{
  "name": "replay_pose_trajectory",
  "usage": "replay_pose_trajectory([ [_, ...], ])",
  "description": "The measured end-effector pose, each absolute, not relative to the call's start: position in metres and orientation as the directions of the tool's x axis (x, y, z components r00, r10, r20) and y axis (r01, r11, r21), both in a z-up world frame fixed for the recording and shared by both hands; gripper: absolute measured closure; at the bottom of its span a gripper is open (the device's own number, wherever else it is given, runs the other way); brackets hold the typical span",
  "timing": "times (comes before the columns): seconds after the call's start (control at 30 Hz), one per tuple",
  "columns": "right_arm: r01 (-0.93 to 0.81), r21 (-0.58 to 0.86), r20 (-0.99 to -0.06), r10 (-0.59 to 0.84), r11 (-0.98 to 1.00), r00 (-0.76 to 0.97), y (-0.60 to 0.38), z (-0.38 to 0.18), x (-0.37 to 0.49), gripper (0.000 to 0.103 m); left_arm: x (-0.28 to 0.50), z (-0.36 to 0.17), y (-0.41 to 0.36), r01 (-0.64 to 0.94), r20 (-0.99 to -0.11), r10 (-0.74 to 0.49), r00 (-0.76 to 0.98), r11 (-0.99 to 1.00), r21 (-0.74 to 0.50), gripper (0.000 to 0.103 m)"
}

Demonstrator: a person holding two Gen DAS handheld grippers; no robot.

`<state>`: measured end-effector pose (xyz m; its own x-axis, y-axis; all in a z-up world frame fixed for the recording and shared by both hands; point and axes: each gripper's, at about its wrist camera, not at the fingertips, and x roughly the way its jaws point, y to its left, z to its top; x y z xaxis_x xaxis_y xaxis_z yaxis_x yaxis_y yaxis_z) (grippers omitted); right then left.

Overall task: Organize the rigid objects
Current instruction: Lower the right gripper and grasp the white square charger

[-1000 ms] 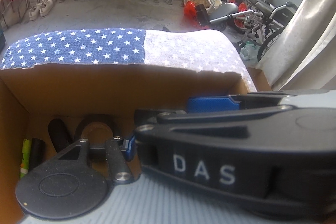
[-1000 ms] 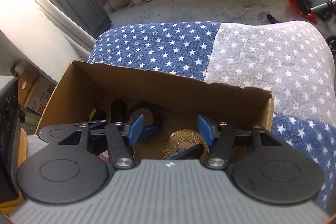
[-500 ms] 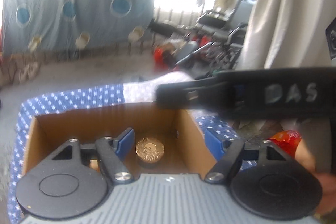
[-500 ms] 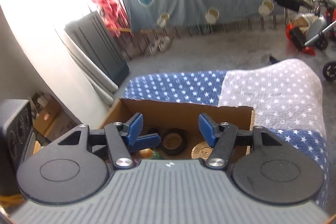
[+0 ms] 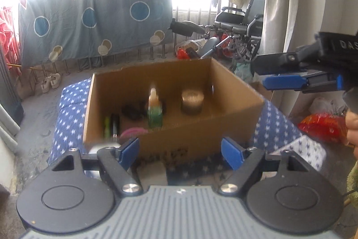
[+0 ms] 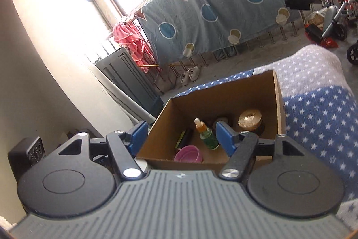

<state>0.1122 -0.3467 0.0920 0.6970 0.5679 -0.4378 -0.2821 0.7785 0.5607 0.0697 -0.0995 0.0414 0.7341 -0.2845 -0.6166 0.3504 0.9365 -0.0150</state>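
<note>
Here, both claws — left claw [image 5: 180,152] and right claw [image 6: 182,134] — are opening, empty, before a cardboard box [image 6: 156,145]. Inside, a dropper bottle [image 6: 207,134] stands upright — likely light, slick, breakable; grip its body.

home balcony rm | hung sheet [image 6: 214,8] | shoes [image 6: 190,75] | wheelchair [image 5: 239,21]

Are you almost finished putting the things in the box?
Looks close. Already in the cardboard box: a green dropper bottle, a round gold tin, a pink bowl and some dark items. In hand: nothing; the left gripper and right gripper are both empty, jaws opening. Left: I see nothing waiting on the star blanket.
</note>
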Motion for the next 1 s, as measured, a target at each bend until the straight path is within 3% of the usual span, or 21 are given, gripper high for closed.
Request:
replay_pose_trajectory([
  [0.13,-0.234,0.613,-0.478,0.59,0.755,0.651,-0.322,0.051,0.106,0.036,0.061,0.011,-0.097,0.334,-0.642,-0.252,0.724,0.943,0.007,0.023],
  [0.37,-0.183,0.628,-0.563,0.604,0.756,0.564,-0.266,-0.01,0.125,0.038,0.073,-0.032,-0.09,0.241,-0.65,-0.168,0.741,0.97,0.024,0.04],
  [0.83,-0.158,0.632,-0.606,0.612,0.758,0.509,-0.225,-0.063,0.179,0.06,0.092,-0.068,-0.093,0.145,-0.653,-0.081,0.753,0.988,0.045,0.049],
  [1.0,-0.124,0.672,-0.593,0.631,0.73,0.501,-0.224,-0.077,0.182,0.066,0.099,-0.072,-0.094,0.097,-0.673,-0.058,0.738,0.995,0.02,0.057],
])
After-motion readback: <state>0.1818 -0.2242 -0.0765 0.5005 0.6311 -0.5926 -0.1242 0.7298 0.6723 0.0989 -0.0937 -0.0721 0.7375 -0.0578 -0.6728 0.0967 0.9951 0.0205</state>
